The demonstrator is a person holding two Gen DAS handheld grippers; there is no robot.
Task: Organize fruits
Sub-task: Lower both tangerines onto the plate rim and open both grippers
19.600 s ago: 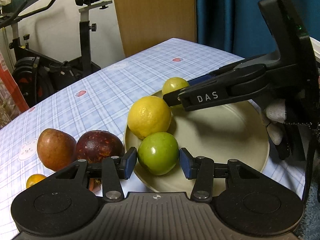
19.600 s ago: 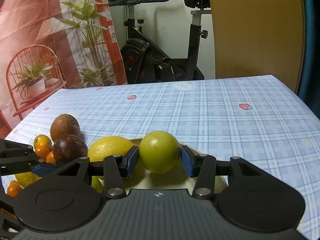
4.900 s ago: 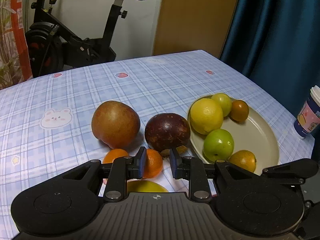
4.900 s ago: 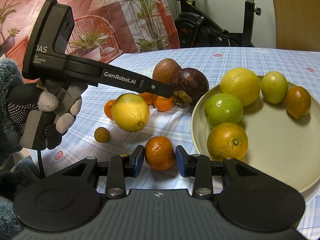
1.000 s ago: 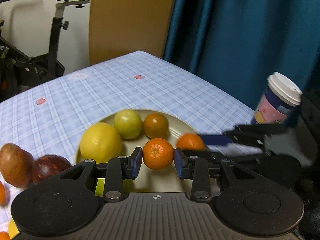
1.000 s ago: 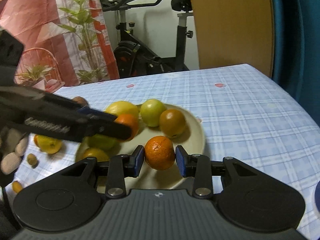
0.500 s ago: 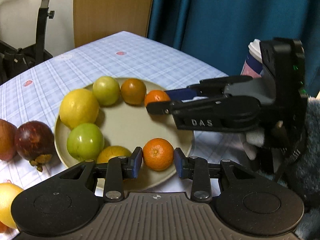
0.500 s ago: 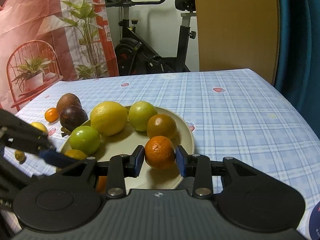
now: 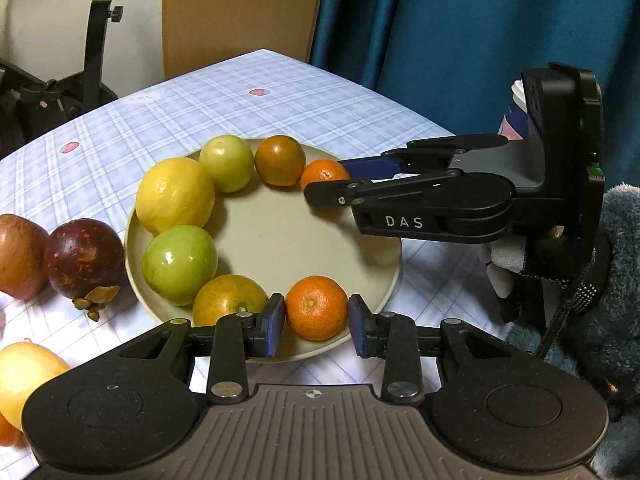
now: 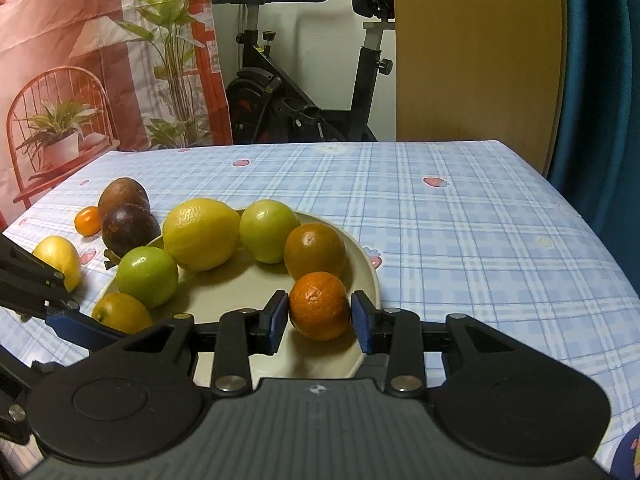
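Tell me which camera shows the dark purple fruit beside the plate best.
The left wrist view. There the dark purple fruit lies whole and unobstructed on the tablecloth just left of the plate, its dried stem end showing. In the right wrist view it is farther off, partly hidden by the green fruit.

A table covered with a pale blue checked cloth [image 10: 460,232], dotted with small pink strawberries, fills the foreground. Behind it stands a black exercise bike [image 10: 304,92] against a white wall [image 10: 316,20]. To the right of the bike is a plain wooden panel [image 10: 476,52], and beside that hangs a dark teal curtain [image 9: 460,28]. On the left hangs a printed backdrop [image 10: 92,52] in reds and pinks, showing leafy plants and a round-backed chair. A paper cup [image 9: 516,116] stands near the table's edge. The light is dim and warm.
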